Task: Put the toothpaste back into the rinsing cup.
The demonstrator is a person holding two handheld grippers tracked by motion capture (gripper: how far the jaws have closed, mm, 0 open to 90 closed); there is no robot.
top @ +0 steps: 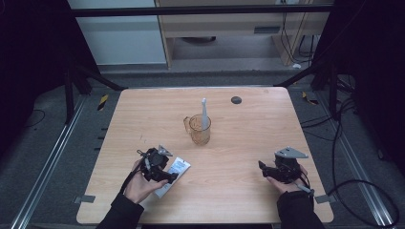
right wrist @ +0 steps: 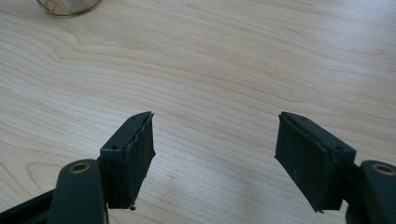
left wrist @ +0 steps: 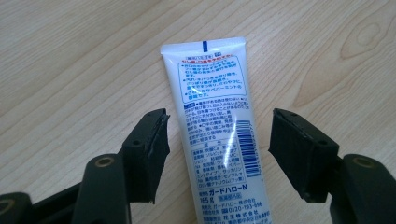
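Note:
A white toothpaste tube (left wrist: 215, 126) with blue and red print lies flat on the wooden table (top: 239, 143), seen also as the tube (top: 177, 166) at the front left. My left gripper (left wrist: 218, 140) hovers over the tube, open, one jaw on each side with gaps to the tube. In the high view the left gripper (top: 165, 174) covers the tube's near half. My right gripper (right wrist: 215, 149) is open over bare wood; the right gripper (top: 265, 168) is at the front right. An amber cup (top: 199, 129) with a handle holds a pale toothbrush (top: 204, 114) upright at mid-table.
A small dark round disc (top: 236, 100) lies near the table's far edge. The cup's base (right wrist: 69, 5) shows at the top left of the right gripper view. Cables (top: 344, 143) trail on the floor to the right of the table.

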